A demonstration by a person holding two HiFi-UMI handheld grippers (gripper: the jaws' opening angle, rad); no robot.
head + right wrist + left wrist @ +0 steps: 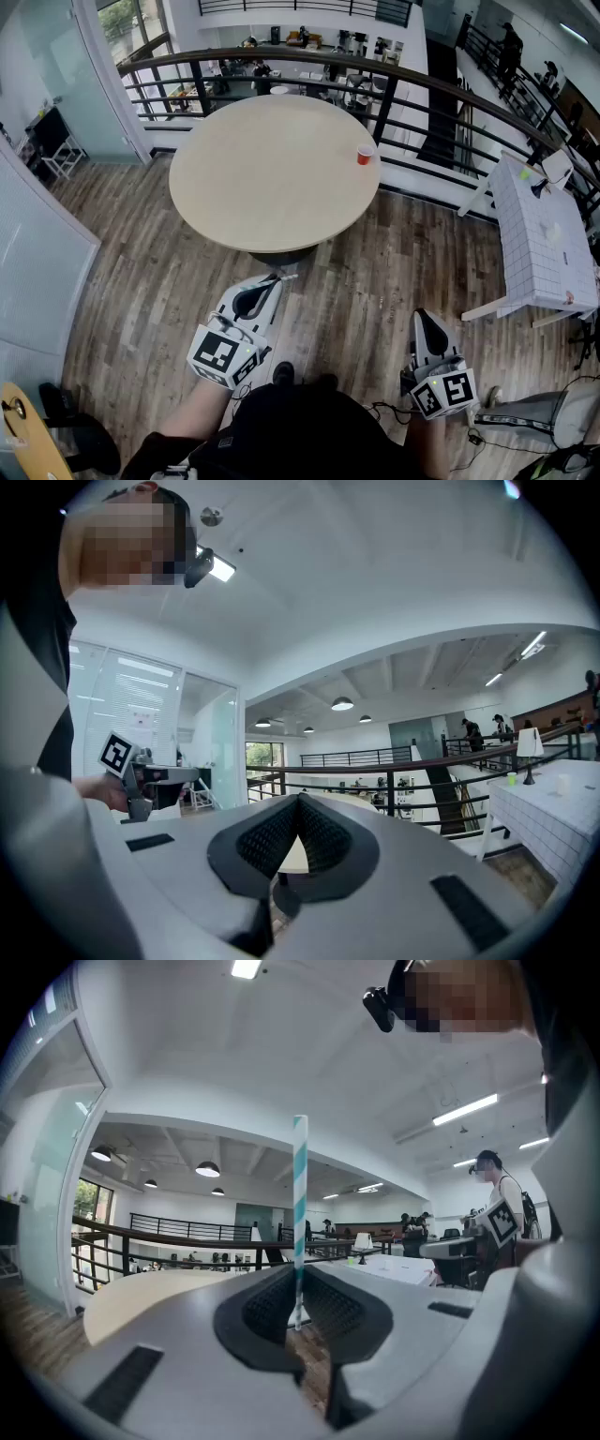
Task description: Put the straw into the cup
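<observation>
Teal-and-white striped straw (300, 1194), upright, pinched near its lower end between the black pads of the left claw (298, 1279). Most of its length free above the jaws, only a short stub below them. Jaws closed almost fully, just the straw's width between the pads. Held level out over the wooden floor (356, 272), short of the round tabletop (262, 178) and not above it.

Red cup (366, 155) upright on that tabletop, close to its right edge, well apart from the straw.

Right claw (298, 803) level too, low at the right of the head view, beside the person's dark-clothed lap (300, 422). Jaw tips together, nothing between the pads. On the back of each claw a marker cube, black-and-white squares turned up toward the head camera.

Behind the round tabletop, a dark curved railing (412, 77), and beyond it a lower storey with desks and chairs. To the right, a white tabletop (544, 234) with a grid pattern, carrying a few small items too small to tell. Along the left, a pale glass partition (37, 262). Far off at the upper right, by another stretch of railing, a standing person (511, 42) in dark clothes.
</observation>
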